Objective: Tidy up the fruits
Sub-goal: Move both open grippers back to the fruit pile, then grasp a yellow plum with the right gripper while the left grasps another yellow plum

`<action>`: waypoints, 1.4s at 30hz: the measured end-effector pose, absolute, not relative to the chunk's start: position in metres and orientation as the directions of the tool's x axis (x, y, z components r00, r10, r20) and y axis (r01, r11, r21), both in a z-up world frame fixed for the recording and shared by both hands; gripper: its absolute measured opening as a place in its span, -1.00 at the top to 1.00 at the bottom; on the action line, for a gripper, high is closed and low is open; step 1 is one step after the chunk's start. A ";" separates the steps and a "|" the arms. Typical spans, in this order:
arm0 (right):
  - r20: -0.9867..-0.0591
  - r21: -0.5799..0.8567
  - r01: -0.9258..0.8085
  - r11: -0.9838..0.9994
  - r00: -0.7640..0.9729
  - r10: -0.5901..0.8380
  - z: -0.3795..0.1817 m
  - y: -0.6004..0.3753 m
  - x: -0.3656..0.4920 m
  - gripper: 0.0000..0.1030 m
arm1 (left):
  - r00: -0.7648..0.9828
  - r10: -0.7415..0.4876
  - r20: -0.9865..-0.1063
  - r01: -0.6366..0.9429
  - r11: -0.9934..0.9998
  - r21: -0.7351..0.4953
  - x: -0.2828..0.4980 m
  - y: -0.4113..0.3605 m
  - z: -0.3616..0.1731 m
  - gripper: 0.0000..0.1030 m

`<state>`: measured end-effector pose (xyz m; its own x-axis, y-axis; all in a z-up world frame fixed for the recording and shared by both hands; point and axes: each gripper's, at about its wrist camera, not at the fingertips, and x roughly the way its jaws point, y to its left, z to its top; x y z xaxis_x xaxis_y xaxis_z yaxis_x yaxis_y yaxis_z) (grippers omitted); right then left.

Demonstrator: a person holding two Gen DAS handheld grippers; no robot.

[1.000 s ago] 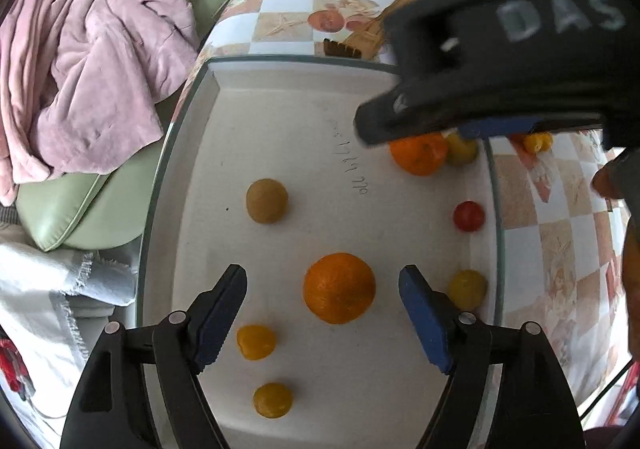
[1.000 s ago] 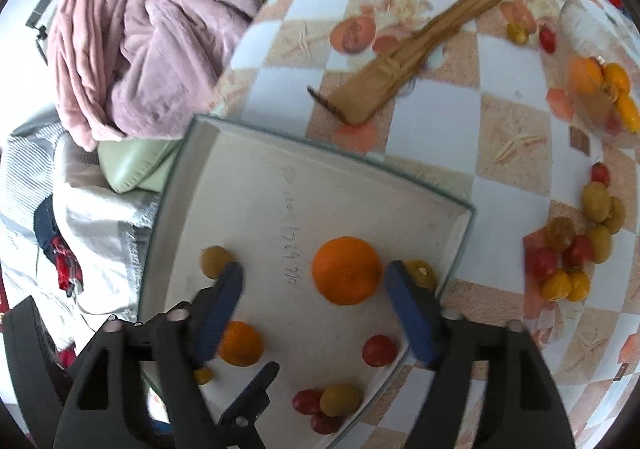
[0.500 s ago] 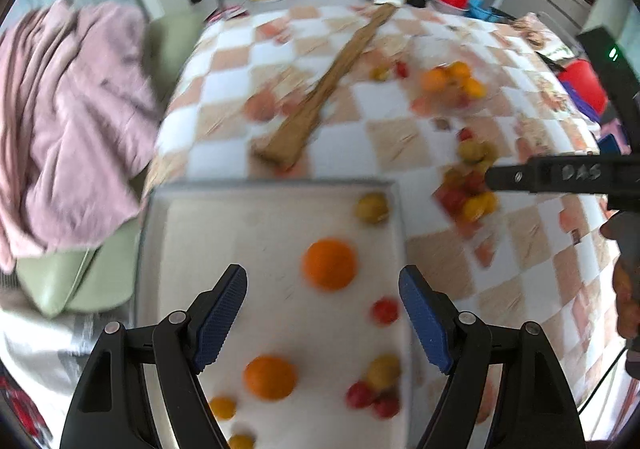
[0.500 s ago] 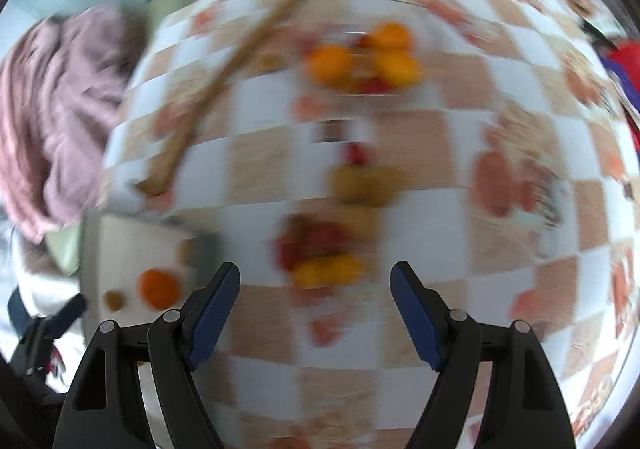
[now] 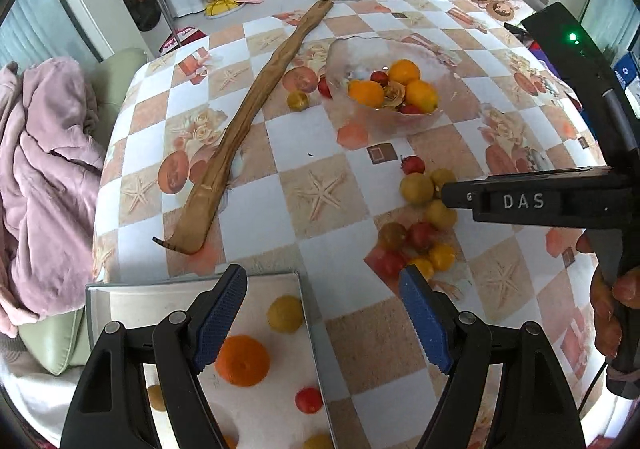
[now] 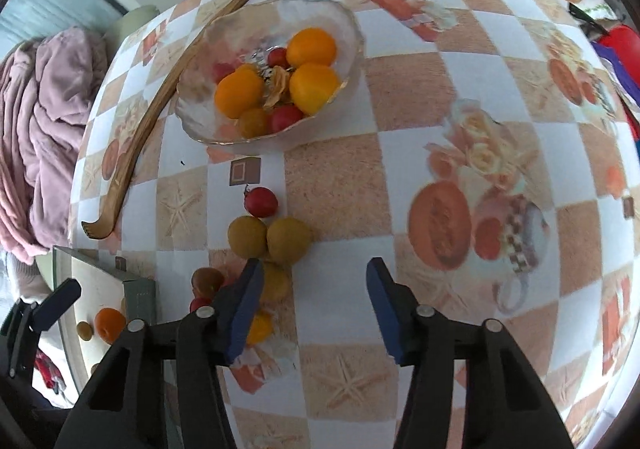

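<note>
A glass bowl (image 5: pixel 340 49) (image 6: pixel 352 33) holds oranges and small tomatoes at the table's far middle. A loose pile of small red and yellow fruits (image 5: pixel 418 233) (image 6: pixel 266 239) lies on the chequered cloth. A white tray (image 5: pixel 96 295) (image 6: pixel 86 269) at the near left holds an orange (image 5: pixel 241 360), a yellow fruit (image 5: pixel 285 314) and a red tomato (image 5: pixel 308 400). My left gripper (image 5: pixel 322 317) is open and empty over the tray's right rim. My right gripper (image 6: pixel 314 309) is open and empty just right of the pile; it also shows in the left wrist view (image 5: pixel 520 201).
A long wooden back-scratcher (image 5: pixel 248 117) (image 6: pixel 160 93) lies diagonally left of the bowl. A pink blanket (image 5: pixel 44 169) (image 6: pixel 40 129) covers a green chair beyond the table's left edge. Two small fruits (image 5: pixel 298 100) lie beside the bowl. Buckets and a washer stand in the background.
Both grippers have pulled back and risen from the tray; the left now sits at its right rim, the right has swung over to the loose pile on the cloth. Both stay open.
</note>
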<state>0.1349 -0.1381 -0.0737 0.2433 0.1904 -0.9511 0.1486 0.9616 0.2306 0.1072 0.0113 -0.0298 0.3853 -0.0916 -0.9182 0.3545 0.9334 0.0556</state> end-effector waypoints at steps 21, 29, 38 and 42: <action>-0.930 0.313 0.198 0.929 0.260 0.258 -0.086 -0.185 0.120 0.48 | 0.270 -0.102 -0.957 0.354 0.935 0.000 0.145 -0.029 -0.069 -0.54; -0.918 0.349 0.216 0.912 0.273 0.287 -0.082 -0.194 0.107 0.48 | 0.208 -0.178 -0.962 0.273 0.955 -0.117 0.161 -0.022 -0.079 -0.46; -0.907 0.375 0.228 0.898 0.291 0.305 -0.073 -0.203 0.094 0.48 | 0.254 -0.202 -0.946 0.311 0.943 -0.118 0.154 -0.026 -0.059 -0.40; -0.907 0.377 0.234 0.896 0.292 0.305 -0.072 -0.206 0.088 0.48 | 0.255 -0.203 -0.945 0.318 0.941 -0.116 0.170 -0.046 -0.064 -0.40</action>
<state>0.0884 -0.2056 -0.0718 0.2915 0.3051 -0.9066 0.2335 0.8964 0.3768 0.1700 -0.0463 -0.0644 0.2549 -0.2027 -0.9455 0.3180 0.9410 -0.1160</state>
